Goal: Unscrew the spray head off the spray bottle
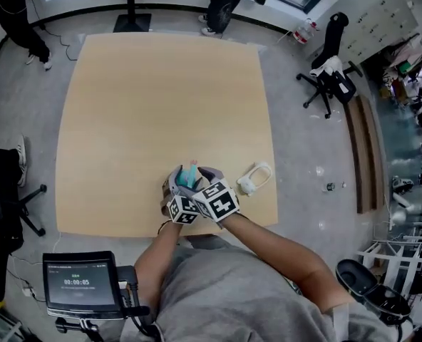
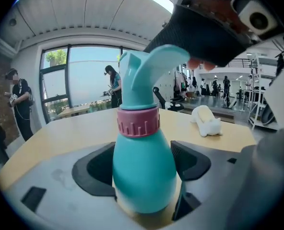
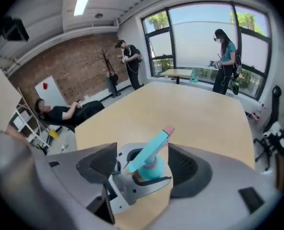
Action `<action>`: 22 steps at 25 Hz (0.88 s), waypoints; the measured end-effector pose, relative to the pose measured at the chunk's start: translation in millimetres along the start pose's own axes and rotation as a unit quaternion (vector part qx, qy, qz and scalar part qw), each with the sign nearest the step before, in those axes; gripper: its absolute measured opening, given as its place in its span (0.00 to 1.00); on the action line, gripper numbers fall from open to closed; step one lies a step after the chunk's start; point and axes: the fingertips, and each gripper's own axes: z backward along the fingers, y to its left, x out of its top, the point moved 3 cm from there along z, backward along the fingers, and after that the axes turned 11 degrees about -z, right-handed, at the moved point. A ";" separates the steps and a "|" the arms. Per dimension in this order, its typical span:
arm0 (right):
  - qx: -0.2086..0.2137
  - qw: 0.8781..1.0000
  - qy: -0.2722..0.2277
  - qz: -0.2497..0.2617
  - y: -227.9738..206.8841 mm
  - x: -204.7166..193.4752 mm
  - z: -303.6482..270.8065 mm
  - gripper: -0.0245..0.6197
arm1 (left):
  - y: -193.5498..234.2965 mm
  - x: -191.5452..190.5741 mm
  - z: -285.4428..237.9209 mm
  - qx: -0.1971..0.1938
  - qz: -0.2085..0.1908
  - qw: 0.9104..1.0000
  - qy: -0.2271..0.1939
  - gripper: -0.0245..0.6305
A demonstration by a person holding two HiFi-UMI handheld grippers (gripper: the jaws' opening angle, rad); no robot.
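Here only the right gripper view shows us the pink nozzle tip [image 3: 168, 130]; our left gripper [image 2: 144, 174] clamps the spray bottle [image 2: 143, 152], right gripper [image 3: 144, 164] wide around its spray head [image 3: 149, 152].

the only thing i could read was on the small screen [image 1: 79, 285] at the person's left, low in the head view: a timer that showed 00:00:05. a short line of print sat above those digits, but it was too small to make out.
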 end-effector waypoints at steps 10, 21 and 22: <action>0.032 0.938 0.149 0.310 -8.1 -23.0 -41.5 0.24 | -7.6 4.4 0.8 -0.099 -0.056 0.992 -0.056 0.56; 0.169 0.373 0.160 0.898 -14.1 -59.2 -7.4 0.24 | -27.0 7.4 11.4 -0.283 -0.147 0.943 -0.094 0.56; 0.162 0.378 0.140 0.900 -13.4 -59.7 -6.3 0.24 | -26.8 6.5 11.9 -0.280 -0.143 0.945 -0.094 0.56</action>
